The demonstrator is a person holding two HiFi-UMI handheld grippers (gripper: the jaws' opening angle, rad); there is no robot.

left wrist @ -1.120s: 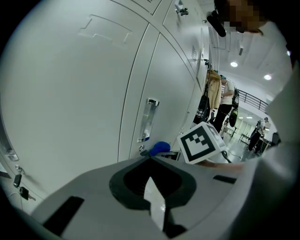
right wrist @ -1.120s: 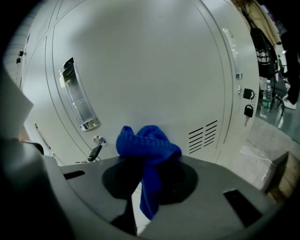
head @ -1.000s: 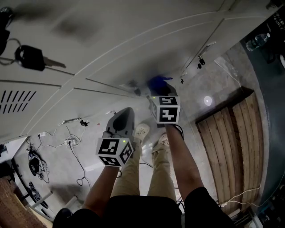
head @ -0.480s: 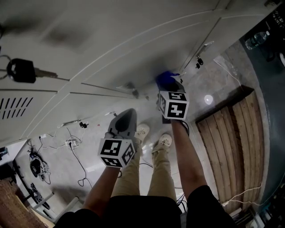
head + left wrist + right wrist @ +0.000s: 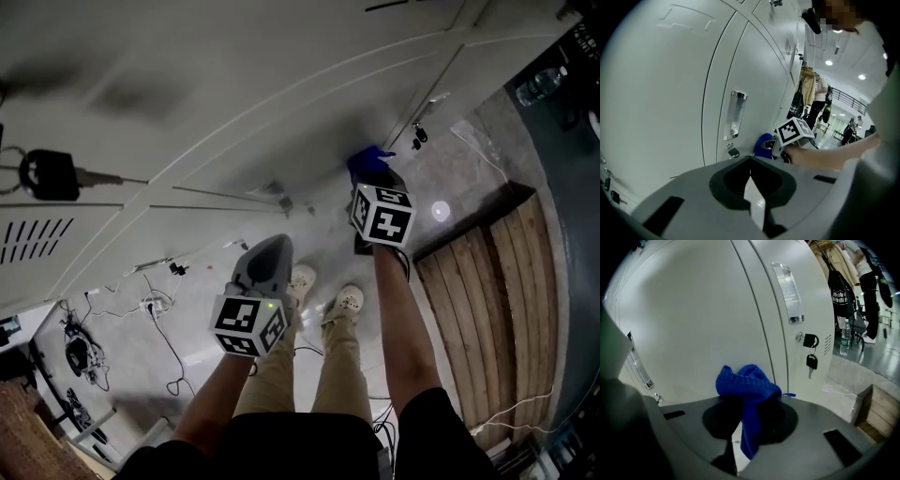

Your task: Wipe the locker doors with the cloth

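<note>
A bunched blue cloth [image 5: 746,384] is pinched in my right gripper [image 5: 743,401], and its top presses against a white locker door [image 5: 703,315]. From the head view the blue cloth [image 5: 368,161] shows at the tip of the right gripper [image 5: 373,178], low on the locker doors [image 5: 281,84]. In the left gripper view the same cloth [image 5: 764,143] peeks out beside the right gripper's marker cube. My left gripper [image 5: 265,258] hangs lower and to the left, away from the doors, shut with nothing in it.
A padlock with a key [image 5: 811,351] hangs on the door to the right of the cloth, under a clear handle [image 5: 788,292]. Another key [image 5: 52,173] hangs at the left. Cables [image 5: 155,305] lie on the floor, and a wooden pallet [image 5: 487,291] sits at the right.
My right gripper has carried the blue cloth rightward and slightly up along the locker doors. The left gripper has stayed almost where it was.
</note>
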